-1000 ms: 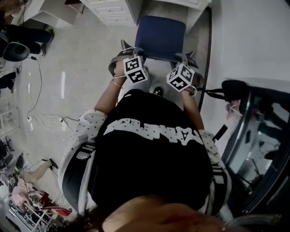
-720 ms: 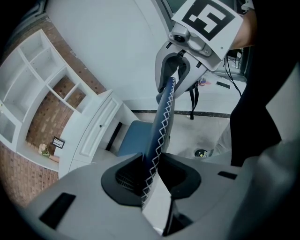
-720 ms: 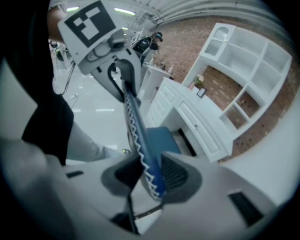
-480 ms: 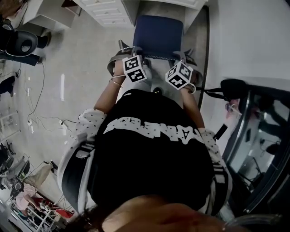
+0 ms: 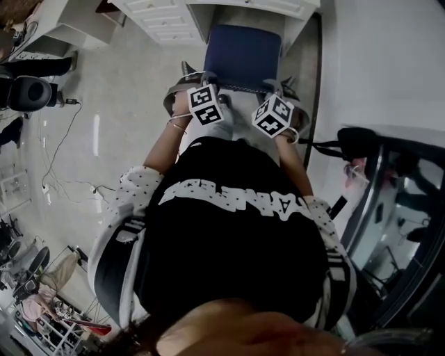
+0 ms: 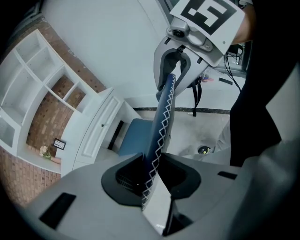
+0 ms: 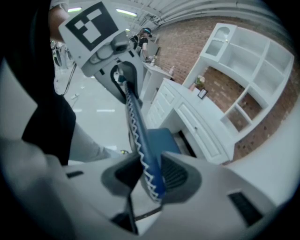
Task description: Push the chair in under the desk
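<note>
The chair has a blue seat [image 5: 243,55] and a blue backrest with white zigzag stitching along its top edge [image 5: 245,88]. It stands in front of the white desk [image 5: 167,17], its seat partly in the gap below the desk. My left gripper [image 5: 197,80] is shut on the left end of the backrest edge [image 6: 161,122], the pads [image 6: 126,176] pressing both sides. On the right end [image 7: 136,126] my right gripper [image 5: 284,89] grips the same way. Each gripper view shows its own gripper, left [image 6: 151,177] and right [image 7: 150,176], with the other one at the far end.
A white drawer unit [image 6: 96,133] stands left of the kneehole, with white shelves [image 7: 243,70] on a brick wall above the desk. Cables [image 5: 62,139] trail over the grey floor at the left. A dark glass-framed object [image 5: 403,208] stands close at the right.
Both grippers and the chair have shifted a little toward the desk. The grip of each gripper on the backrest is unchanged.
</note>
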Available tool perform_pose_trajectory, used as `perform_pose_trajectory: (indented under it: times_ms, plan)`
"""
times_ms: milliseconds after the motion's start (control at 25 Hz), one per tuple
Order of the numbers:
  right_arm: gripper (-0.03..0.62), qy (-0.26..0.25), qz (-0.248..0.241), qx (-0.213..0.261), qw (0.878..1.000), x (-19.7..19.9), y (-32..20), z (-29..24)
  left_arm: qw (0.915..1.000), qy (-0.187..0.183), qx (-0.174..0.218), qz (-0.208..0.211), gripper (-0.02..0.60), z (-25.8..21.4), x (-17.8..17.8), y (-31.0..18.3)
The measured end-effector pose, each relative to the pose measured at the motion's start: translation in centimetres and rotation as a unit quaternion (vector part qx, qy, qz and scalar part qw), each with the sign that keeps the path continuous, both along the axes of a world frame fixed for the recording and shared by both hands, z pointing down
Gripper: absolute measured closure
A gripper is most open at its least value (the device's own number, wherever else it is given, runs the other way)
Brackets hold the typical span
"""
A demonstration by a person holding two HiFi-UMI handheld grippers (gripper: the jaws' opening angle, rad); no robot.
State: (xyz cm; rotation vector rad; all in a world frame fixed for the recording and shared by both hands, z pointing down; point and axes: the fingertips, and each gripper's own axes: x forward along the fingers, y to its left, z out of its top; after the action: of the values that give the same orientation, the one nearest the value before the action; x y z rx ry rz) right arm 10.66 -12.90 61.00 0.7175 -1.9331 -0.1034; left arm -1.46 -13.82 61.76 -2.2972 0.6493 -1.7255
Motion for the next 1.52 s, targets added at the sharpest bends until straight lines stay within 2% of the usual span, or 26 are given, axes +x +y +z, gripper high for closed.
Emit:
perform_pose_trajectory:
  times_ms: [440,1520]
  plan:
    - [0.461,0.008,0.005,0.005,1.000,0.0,-2.2,0.0,0.9999,-0.005,0.011,0.003,0.456,-0.1,-0.1,-2.1]
    - [0.459,0.024,0.009,-0.009,1.000,0.4,-10.2,0.3,0.9999,0.006,0.004,0.013,0.456,0.0,0.5,-9.9]
